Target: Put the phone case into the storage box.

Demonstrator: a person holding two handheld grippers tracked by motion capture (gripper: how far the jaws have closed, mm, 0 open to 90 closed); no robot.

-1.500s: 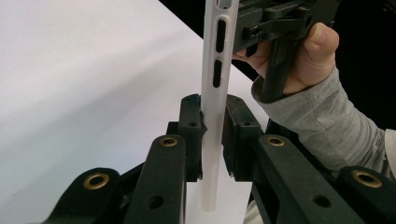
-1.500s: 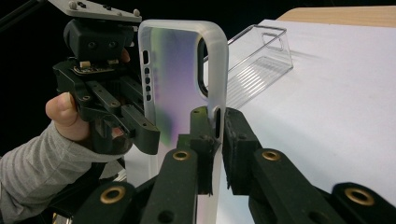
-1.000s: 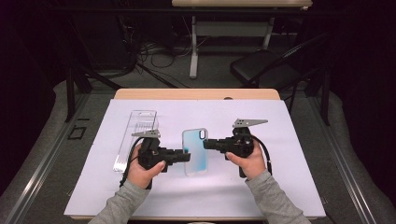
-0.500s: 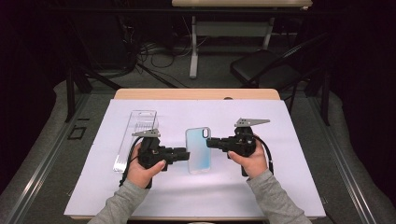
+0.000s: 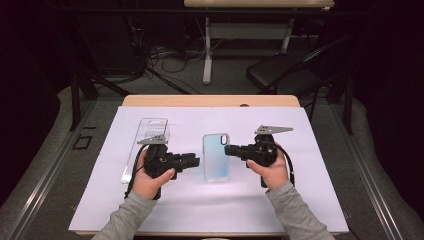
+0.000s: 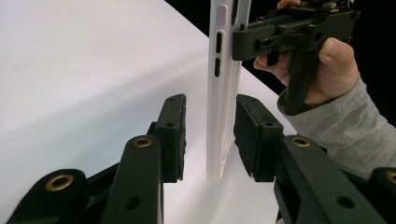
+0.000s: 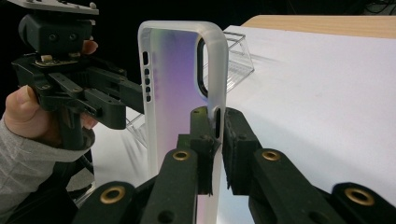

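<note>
Looking down from the high view, a clear, blue-tinted phone case sits at the middle of the frame over the white sheet that covers the wooden table; the right gripper reaches in from the right and meets the case's right edge, while the left gripper stops just short of its left edge, and a clear plastic stand lies at centre left, beyond that hand. From the left gripper view, the case stands edge-on and upright between this gripper's two black pads — there is a gap on either side, so the jaws are parted and press on nothing, having just been opening with the case between them. At the upper right of that frame the other gripper clamps the case's top edge, a hand in a grey sleeve behind it. In the right gripper view, this gripper's jaws are pinched tight on the case's frosted rim at lower centre, just below the camera cutout — the case rises upright above them, its back shimmering purple. At the left of that frame the left gripper is just beside the case's far edge, and the stand shows behind the case.
</note>
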